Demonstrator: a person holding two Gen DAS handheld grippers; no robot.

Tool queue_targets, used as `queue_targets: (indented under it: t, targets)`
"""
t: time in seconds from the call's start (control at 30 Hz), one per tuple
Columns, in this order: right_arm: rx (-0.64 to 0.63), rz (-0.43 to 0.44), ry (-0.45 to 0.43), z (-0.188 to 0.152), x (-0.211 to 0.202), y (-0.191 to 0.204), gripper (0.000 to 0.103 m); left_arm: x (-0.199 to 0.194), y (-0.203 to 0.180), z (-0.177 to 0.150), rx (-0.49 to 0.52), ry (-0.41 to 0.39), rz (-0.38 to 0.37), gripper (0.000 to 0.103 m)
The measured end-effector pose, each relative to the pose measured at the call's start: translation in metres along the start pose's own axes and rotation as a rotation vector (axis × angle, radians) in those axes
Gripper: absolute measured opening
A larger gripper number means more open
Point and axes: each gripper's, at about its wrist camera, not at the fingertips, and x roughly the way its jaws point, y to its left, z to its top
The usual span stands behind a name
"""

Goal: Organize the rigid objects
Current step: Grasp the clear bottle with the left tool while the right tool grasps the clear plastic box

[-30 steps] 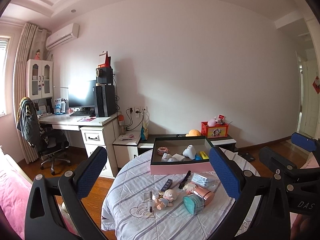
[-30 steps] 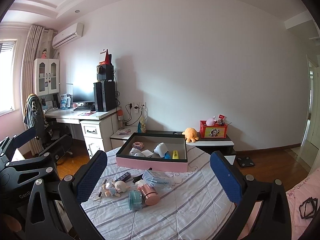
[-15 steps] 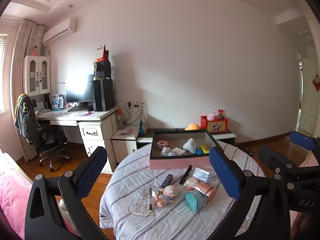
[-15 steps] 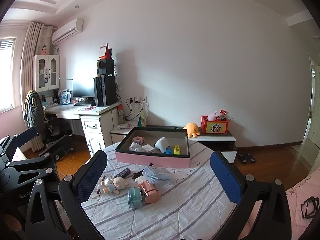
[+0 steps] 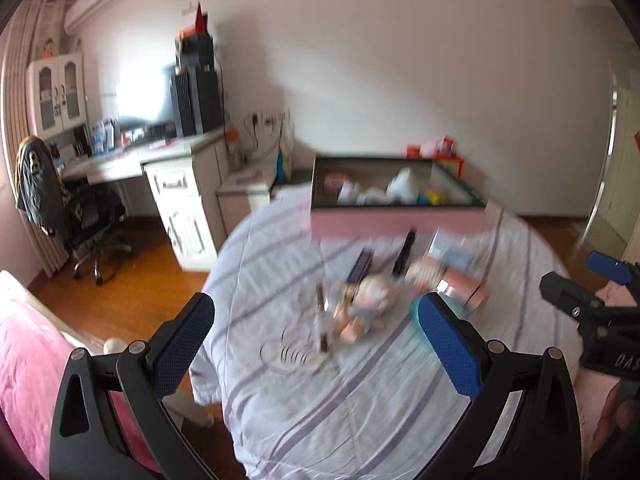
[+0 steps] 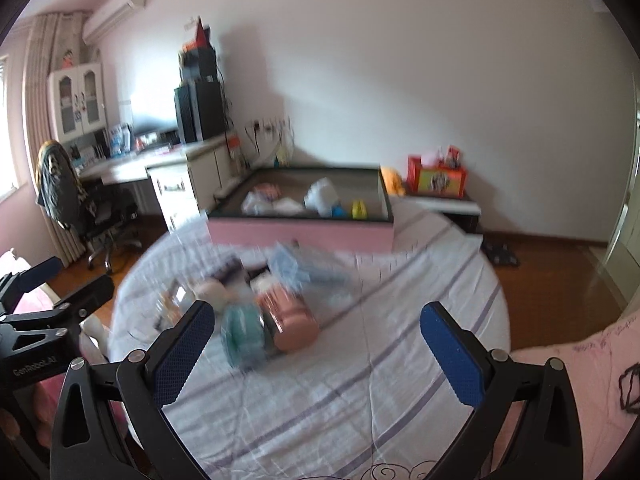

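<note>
Both my grippers hang above the near edge of the round table (image 6: 400,360), which is draped in a striped cloth. My left gripper (image 5: 316,340) has its fingers spread wide and holds nothing; my right gripper (image 6: 318,348) is just as wide apart and empty. A blurred cluster of small things lies mid-table: a little doll (image 5: 366,302), a pink cylinder (image 6: 290,318) lying beside a teal container (image 6: 242,336), and a dark stick-like item (image 5: 404,252). Beyond them, at the far side, stands the pink-walled box (image 6: 300,234), with several small items already inside.
</note>
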Motion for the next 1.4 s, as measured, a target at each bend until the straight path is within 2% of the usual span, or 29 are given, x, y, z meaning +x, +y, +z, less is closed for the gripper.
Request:
queue_targets:
  t: [0.1, 0.27, 0.5, 0.63, 0.73, 0.9, 1.0, 1.17, 1.23, 1.27, 1.33, 1.4]
  targets:
    - [0.002, -0.007, 0.056, -0.013, 0.020, -0.005, 0.103, 0.021, 0.004, -0.011, 0.006, 0.061, -0.003, 0.103]
    - [0.016, 0.008, 0.129, -0.029, 0.044, -0.013, 0.103, 0.047, 0.007, -0.021, 0.000, 0.114, -0.005, 0.103]
    - [0.032, 0.008, 0.135, -0.029, 0.057, -0.016, 0.103, 0.073, 0.014, -0.023, -0.031, 0.145, 0.006, 0.103]
    - [0.049, -0.007, 0.137, -0.023, 0.064, -0.024, 0.103, 0.084, 0.029, -0.023, -0.094, 0.160, 0.027, 0.103]
    - [0.056, -0.010, 0.136, -0.018, 0.070, -0.028, 0.103, 0.093, 0.033, -0.019, -0.114, 0.170, -0.029, 0.103]
    - [0.060, 0.000, 0.141, -0.008, 0.085, -0.030, 0.103, 0.111, 0.030, -0.012, -0.132, 0.180, -0.053, 0.103]
    - [0.061, 0.001, 0.149, -0.003, 0.093, -0.032, 0.103, 0.122, 0.028, -0.008, -0.125, 0.181, -0.026, 0.103]
    - [0.057, 0.010, 0.161, 0.004, 0.106, -0.035, 0.103, 0.137, 0.037, -0.008, -0.180, 0.214, -0.003, 0.103]
    - [0.058, 0.014, 0.168, 0.007, 0.113, -0.036, 0.103, 0.136, 0.036, -0.007, -0.164, 0.205, 0.004, 0.103]
    - [0.060, 0.024, 0.173, 0.009, 0.116, -0.036, 0.103, 0.136, 0.036, -0.008, -0.158, 0.198, -0.001, 0.097]
    - [0.064, 0.043, 0.185, 0.012, 0.122, -0.036, 0.103, 0.130, 0.035, -0.009, -0.148, 0.182, -0.063, 0.074]
    - [0.067, 0.071, 0.200, 0.015, 0.128, -0.034, 0.103, 0.129, 0.034, -0.011, -0.143, 0.179, -0.096, 0.067]
